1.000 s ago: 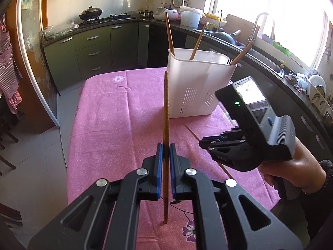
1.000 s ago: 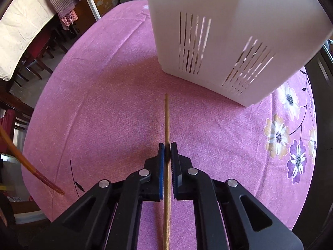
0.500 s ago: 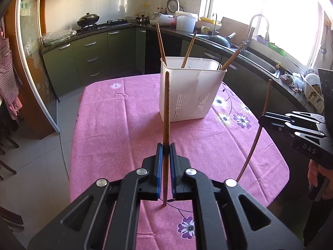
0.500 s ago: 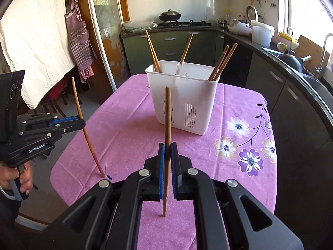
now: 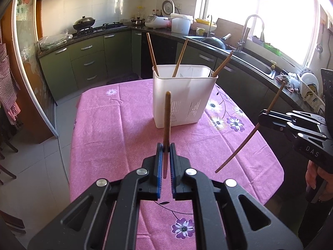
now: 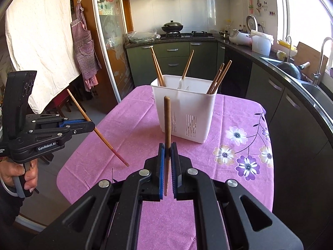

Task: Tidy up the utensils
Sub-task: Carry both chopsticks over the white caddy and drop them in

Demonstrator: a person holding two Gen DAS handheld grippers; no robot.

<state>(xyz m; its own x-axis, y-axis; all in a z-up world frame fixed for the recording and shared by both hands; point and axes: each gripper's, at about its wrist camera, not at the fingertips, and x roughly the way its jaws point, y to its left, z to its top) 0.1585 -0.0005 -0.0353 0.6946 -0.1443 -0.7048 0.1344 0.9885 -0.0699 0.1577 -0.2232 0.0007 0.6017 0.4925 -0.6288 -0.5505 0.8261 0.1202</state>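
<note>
A white slotted utensil holder (image 5: 183, 95) stands on the pink flowered tablecloth (image 5: 116, 129) with several wooden chopsticks leaning in it; it also shows in the right wrist view (image 6: 185, 112). My left gripper (image 5: 165, 149) is shut on a wooden chopstick (image 5: 167, 116), held upright above the table in front of the holder. My right gripper (image 6: 167, 148) is shut on another wooden chopstick (image 6: 167, 120), also upright. The right gripper (image 5: 262, 117) shows at the right of the left wrist view, the left gripper (image 6: 91, 127) at the left of the right wrist view, each holding its chopstick tilted.
Dark kitchen counters with a sink (image 5: 249, 60), a stove and a wok (image 5: 84, 21) run behind and to the right of the table. A glass sliding door (image 6: 108, 52) and an apron (image 6: 84, 48) stand at the left. Floor lies left of the table (image 5: 41, 145).
Both grippers have lifted their chopsticks off the table and pulled back from the holder. The right gripper swung up from looking down at the cloth to level.
</note>
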